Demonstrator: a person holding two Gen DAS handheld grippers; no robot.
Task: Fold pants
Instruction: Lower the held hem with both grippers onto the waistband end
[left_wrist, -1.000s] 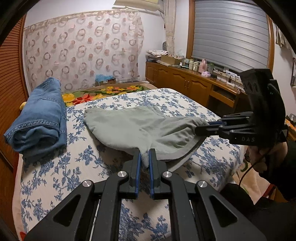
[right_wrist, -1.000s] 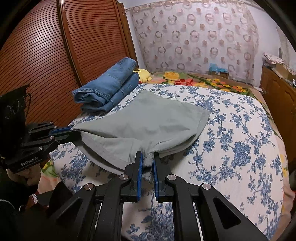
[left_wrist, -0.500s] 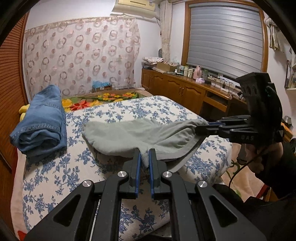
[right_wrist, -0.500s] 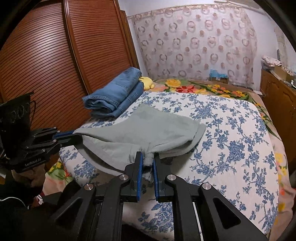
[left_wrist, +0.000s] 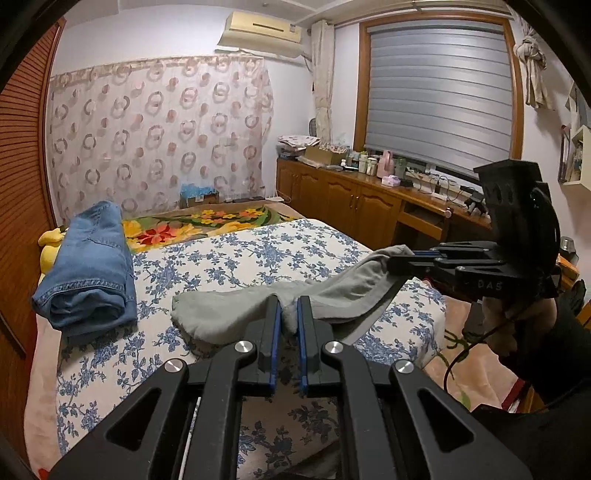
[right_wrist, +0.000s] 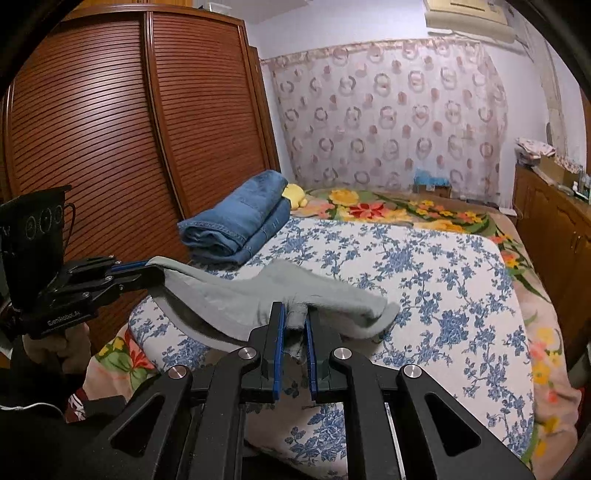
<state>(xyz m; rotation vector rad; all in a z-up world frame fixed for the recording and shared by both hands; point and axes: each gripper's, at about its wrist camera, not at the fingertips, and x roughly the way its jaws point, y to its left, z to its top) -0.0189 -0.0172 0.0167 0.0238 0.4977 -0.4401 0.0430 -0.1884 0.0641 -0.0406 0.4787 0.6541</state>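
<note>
The pale grey-green cotton pants (left_wrist: 236, 314) hang stretched between two black two-finger grippers above the near edge of the bed with the blue-flowered white cover (left_wrist: 236, 254), their far part trailing on the cover. The left gripper (left_wrist: 289, 317) has its jaws pinched narrow on a bunched edge of the cloth; the right gripper (right_wrist: 295, 319) clamps another bunch the same way. A folded pair of blue denim jeans (right_wrist: 236, 221) lies far left on the bed, by the slatted brown wooden wardrobe (right_wrist: 110, 129).
</note>
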